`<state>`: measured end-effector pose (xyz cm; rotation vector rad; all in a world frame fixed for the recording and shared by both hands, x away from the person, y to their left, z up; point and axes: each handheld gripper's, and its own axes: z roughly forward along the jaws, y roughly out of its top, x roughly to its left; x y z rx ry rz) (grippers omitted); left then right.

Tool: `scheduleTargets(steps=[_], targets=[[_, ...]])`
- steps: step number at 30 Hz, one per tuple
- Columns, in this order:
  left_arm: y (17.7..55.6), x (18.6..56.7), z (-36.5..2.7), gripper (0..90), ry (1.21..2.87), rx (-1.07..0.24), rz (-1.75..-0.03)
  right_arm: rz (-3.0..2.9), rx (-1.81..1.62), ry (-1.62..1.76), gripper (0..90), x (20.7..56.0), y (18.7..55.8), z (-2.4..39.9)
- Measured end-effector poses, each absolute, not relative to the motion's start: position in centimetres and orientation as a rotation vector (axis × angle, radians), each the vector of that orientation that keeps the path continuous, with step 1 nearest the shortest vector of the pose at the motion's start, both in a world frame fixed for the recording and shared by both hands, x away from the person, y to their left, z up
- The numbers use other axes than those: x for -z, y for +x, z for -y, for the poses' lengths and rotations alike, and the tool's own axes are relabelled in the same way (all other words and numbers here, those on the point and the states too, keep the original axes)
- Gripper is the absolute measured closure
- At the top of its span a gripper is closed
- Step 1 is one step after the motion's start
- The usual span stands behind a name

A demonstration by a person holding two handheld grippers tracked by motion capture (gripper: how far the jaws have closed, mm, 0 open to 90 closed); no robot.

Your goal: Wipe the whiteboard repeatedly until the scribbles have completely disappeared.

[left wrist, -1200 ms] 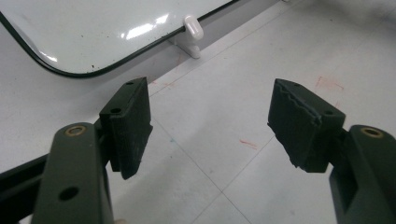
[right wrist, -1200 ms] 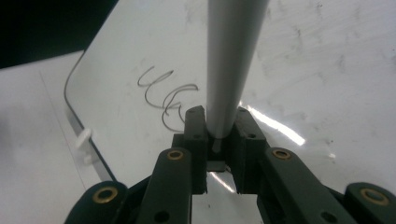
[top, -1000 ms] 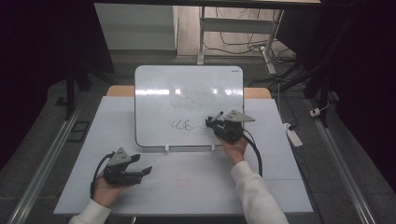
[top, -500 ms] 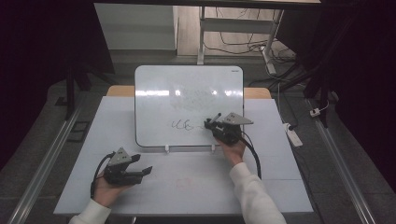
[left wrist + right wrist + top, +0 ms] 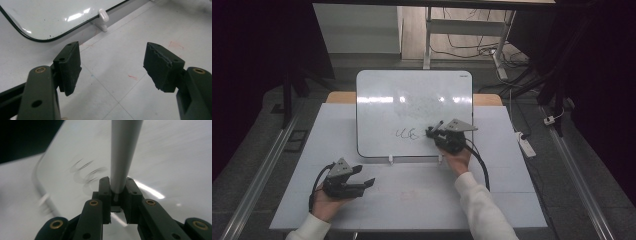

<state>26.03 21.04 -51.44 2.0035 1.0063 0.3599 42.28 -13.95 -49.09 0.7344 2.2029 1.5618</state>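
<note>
- Table [image 5: 512, 200] under a pale sheet spans the high view, with faint red marks on its surface in the left gripper view.
- Whiteboard [image 5: 412, 100], with rounded corners and a dark rim, lies at the middle of the table toward the far side; two small white clips [image 5: 390, 160] sit at its near edge, and one clip [image 5: 103, 15] shows close up beside the board's corner [image 5: 37, 20] in the left gripper view.
- Right gripper [image 5: 434, 132] hovers over the lower right part of the whiteboard, jaws clamped on a grey marker [image 5: 123, 152] whose barrel runs up and away in the right gripper view.
- Left gripper [image 5: 362, 182] sits low over the bare table in front of the board's near left corner, jaws spread wide with nothing between them [image 5: 112, 67].
- Scribble [image 5: 407, 133] in dark ink lies on the board just left of the marker end; it looks blurred [image 5: 85, 171] in the right gripper view.
</note>
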Motion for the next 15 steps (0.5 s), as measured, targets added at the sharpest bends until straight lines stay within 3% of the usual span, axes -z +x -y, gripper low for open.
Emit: scheduleTargets(steps=[15], targets=[[25.8,51.3,-21.0,31.2,2.002,-0.364,-0.998,-2.157,-1.563,0.771,78.1,49.1,42.2,14.8]])
